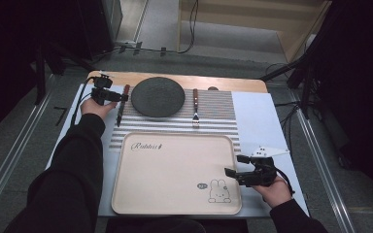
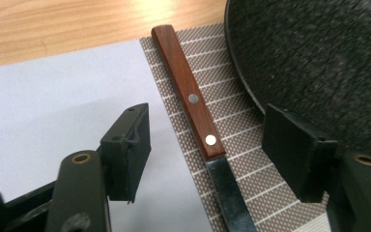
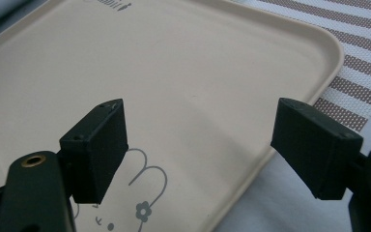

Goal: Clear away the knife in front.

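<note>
– What's going on at the far left, by the dark plate (image 1: 157, 97)?

– The left gripper (image 1: 118, 97) sits just left of the plate, over the knife (image 2: 193, 104). Its jaws stand apart on either side of the wooden handle, neither pad touching it. The knife lies flat on the striped placemat (image 1: 218, 104), right beside the plate's left rim, blade pointing toward the person.

– And to the plate's right?

– A fork (image 1: 195, 108) with the same wooden handle lies on the mat, just off the plate's right rim. Nearer the person than the plate sits the beige tray (image 1: 170, 170), a rabbit drawn in its corner.

– The other hand?

– The right gripper (image 1: 233, 165) hangs over the tray's right edge, well apart from the plate, jaws wide and holding nothing.
</note>
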Demonstrator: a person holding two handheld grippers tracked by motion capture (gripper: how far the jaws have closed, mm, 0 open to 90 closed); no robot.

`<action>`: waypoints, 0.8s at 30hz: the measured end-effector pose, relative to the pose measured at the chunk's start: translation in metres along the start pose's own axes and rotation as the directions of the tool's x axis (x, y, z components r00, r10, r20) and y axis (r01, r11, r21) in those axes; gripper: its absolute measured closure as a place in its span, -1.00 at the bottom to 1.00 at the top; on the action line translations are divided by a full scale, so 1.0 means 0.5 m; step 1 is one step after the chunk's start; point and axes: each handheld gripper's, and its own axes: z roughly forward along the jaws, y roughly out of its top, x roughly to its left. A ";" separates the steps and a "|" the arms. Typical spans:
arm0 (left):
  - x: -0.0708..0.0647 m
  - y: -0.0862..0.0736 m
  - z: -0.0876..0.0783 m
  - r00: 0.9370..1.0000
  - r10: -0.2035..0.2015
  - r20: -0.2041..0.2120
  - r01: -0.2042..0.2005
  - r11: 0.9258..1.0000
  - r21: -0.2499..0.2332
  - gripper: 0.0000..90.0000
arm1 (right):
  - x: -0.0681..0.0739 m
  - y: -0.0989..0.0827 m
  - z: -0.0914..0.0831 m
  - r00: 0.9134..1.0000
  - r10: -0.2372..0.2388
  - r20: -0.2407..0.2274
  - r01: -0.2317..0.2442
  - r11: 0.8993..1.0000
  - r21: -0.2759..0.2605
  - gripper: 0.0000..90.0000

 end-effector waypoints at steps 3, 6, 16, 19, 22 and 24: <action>-0.003 -0.004 0.006 1.000 0.007 -0.004 -0.007 1.000 0.013 0.01 | 0.000 0.000 0.001 1.000 0.001 0.001 -0.001 1.000 0.000 -0.59; -0.007 -0.006 0.009 1.000 0.020 -0.009 -0.019 1.000 0.023 0.14 | 0.000 0.000 0.001 1.000 -0.001 0.003 0.001 1.000 0.001 -0.59; -0.023 -0.017 0.023 0.996 0.041 -0.083 -0.039 0.999 0.034 0.51 | 0.000 0.000 0.001 1.000 -0.002 0.007 0.002 1.000 0.005 -0.59; -0.033 -0.019 0.024 0.992 0.029 -0.121 -0.026 0.999 0.031 0.59 | 0.000 0.000 0.002 1.000 -0.008 0.010 0.008 1.000 0.008 -0.59; -0.038 -0.022 0.024 0.991 -0.007 -0.137 0.009 1.000 0.018 0.61 | 0.001 0.001 0.003 1.000 -0.009 0.013 0.009 1.000 0.010 -0.59; -0.040 -0.025 0.025 0.989 -0.040 -0.145 0.041 0.999 0.002 0.63 | 0.001 0.002 0.004 1.000 -0.015 0.013 0.015 1.000 0.014 -0.59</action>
